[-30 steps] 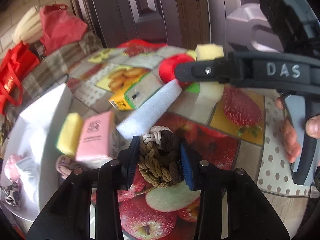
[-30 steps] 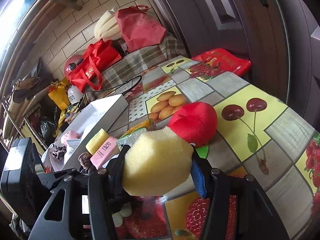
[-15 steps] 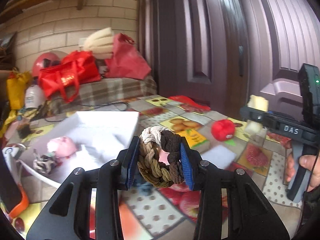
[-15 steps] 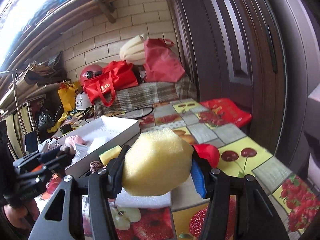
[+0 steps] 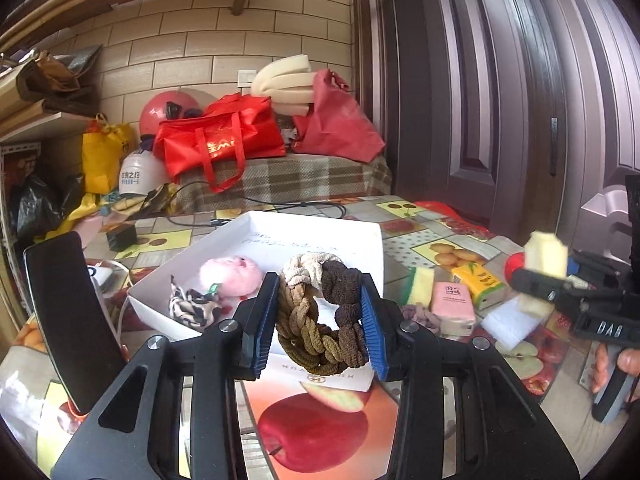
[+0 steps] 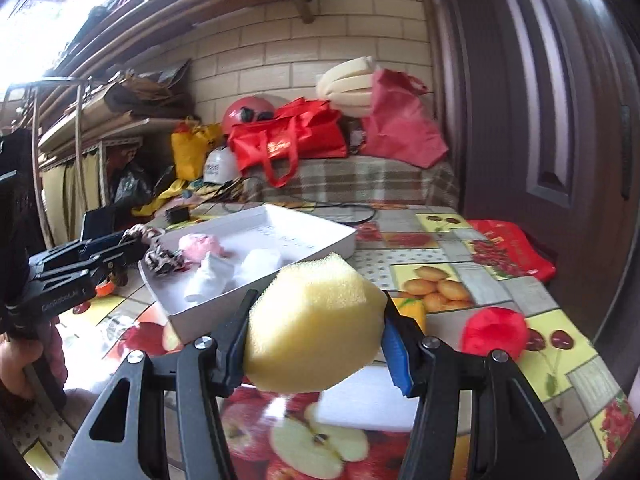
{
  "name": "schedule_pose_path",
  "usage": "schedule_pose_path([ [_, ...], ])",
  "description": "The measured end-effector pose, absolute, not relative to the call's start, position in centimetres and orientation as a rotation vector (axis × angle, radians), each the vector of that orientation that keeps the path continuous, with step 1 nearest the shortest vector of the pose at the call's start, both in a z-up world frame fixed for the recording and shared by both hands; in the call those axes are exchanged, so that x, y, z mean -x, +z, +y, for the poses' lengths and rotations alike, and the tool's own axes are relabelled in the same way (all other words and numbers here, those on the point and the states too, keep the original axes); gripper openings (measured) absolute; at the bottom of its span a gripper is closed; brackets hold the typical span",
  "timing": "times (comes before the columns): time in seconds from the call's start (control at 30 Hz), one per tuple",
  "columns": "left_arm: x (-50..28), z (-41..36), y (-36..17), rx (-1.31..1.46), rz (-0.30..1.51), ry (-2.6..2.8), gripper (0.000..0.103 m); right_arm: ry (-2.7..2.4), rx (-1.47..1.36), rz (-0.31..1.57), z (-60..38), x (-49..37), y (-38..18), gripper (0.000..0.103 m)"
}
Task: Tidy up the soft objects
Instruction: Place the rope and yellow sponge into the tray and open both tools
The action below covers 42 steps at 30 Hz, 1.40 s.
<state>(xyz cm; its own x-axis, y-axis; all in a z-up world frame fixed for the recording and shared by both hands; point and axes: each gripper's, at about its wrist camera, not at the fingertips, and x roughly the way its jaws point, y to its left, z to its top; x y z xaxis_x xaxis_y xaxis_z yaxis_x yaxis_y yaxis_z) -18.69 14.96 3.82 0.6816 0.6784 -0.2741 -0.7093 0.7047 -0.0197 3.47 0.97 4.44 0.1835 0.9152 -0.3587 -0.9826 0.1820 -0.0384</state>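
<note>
My left gripper (image 5: pixel 318 320) is shut on a braided hair tie (image 5: pixel 320 316) of brown, tan and cream, held above the near edge of the white box (image 5: pixel 360 236). The box holds a pink pompom (image 5: pixel 234 274) and a patterned scrunchie (image 5: pixel 192 304). My right gripper (image 6: pixel 316 344) is shut on a yellow sponge (image 6: pixel 316 324), held above the table to the right of the white box (image 6: pixel 312 248). The right gripper also shows in the left wrist view (image 5: pixel 548 276). The left gripper shows at the left of the right wrist view (image 6: pixel 120 250).
On the fruit-print table lie a red plush ball (image 6: pixel 494 332), a white foam block (image 5: pixel 508 320), a pink packet (image 5: pixel 452 300), a yellow tissue pack (image 5: pixel 478 280) and a small yellow sponge (image 5: pixel 422 286). A dark phone (image 5: pixel 72 320) stands at the left. Red bags (image 5: pixel 224 140) sit behind.
Both grippers have lifted off the table and swung left toward the white box, each still holding its object. The box now lies right in front of the left gripper.
</note>
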Motion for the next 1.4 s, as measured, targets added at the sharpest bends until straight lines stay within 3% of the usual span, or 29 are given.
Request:
schedule_pose_path([
  [0.33,18.1,17.3,3.8,0.122,0.270,0.840,0.039,1.481,0.393,0.231,5.6,2.3,3.6,0.057],
  [0.73,16.6,25.7,3.4,0.238,0.286,0.984,0.039,1.433,0.357,0.259,11.3,2.3,3.7,0.057],
  [1.4,14.3,31.1,3.2,0.370,0.283,0.996,0.042,1.315,0.333,0.482,20.1,-1.3,2.8,0.059],
])
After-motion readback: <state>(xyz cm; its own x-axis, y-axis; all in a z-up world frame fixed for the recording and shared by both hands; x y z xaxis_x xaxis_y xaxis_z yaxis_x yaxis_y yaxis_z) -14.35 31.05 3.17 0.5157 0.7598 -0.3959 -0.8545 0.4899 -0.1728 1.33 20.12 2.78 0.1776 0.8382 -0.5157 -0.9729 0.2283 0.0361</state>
